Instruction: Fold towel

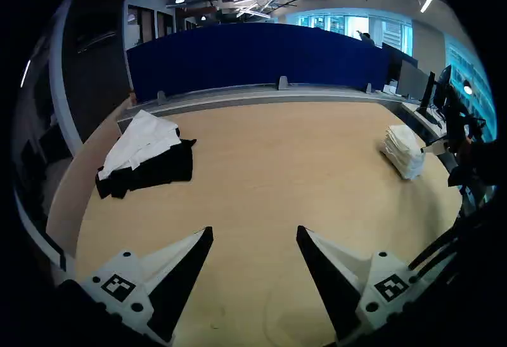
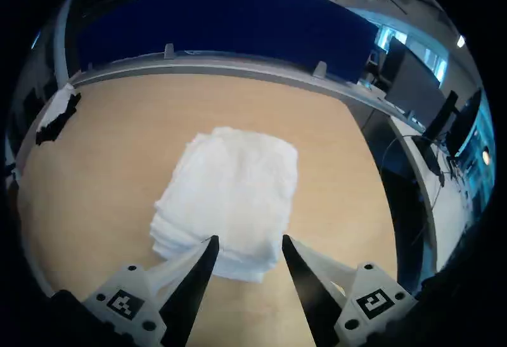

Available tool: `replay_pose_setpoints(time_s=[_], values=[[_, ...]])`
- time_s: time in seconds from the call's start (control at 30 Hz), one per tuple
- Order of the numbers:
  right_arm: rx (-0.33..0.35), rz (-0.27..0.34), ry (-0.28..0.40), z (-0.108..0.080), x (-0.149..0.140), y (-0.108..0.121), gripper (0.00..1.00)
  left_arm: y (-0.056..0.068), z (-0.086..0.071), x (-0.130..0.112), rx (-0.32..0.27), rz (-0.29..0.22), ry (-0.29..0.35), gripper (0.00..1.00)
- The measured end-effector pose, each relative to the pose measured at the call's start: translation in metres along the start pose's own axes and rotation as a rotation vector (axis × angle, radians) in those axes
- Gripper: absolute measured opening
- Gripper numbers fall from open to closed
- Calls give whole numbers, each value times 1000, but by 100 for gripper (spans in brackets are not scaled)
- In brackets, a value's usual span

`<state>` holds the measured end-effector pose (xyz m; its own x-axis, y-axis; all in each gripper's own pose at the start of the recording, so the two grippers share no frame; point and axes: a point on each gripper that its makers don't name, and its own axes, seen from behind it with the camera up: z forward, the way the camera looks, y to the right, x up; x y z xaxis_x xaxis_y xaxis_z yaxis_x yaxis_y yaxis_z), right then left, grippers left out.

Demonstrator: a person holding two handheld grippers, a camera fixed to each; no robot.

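Observation:
A folded white towel stack [image 2: 231, 182] lies on the wooden table [image 2: 114, 157]. My right gripper [image 2: 248, 240] hangs open over the stack's near edge, its two fingertips spread above the cloth without pressing on it. In the left gripper view the same stack [image 1: 402, 151] sits far off at the table's right edge. My left gripper [image 1: 253, 232] stands wide open over bare wood [image 1: 266, 176], holding nothing. A loose heap of white and black cloths [image 1: 146, 154] rests at the table's far left, and it appears small in the right gripper view [image 2: 57, 116].
A blue partition [image 1: 253, 56] with a grey rail runs along the table's far side. Monitors and desk gear [image 1: 418, 84] stand beyond the right edge. A person's dark sleeve [image 1: 475, 157] is near the towel stack. The table's right edge [image 2: 374, 176] drops off close to the stack.

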<state>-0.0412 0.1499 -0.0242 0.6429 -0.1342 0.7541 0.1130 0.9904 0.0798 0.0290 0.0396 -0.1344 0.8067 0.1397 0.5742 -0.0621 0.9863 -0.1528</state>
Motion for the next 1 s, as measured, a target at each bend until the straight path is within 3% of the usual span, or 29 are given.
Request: replay_pose_setpoints(time_s=[0.4,1.0], values=[[48,-7,16,15,21,-34,77,-10,-7,-8,20,-8,-5,98],[76,-52,-73,29,-27,-46,77,-13,-4,-10,28,-10,-9,98]])
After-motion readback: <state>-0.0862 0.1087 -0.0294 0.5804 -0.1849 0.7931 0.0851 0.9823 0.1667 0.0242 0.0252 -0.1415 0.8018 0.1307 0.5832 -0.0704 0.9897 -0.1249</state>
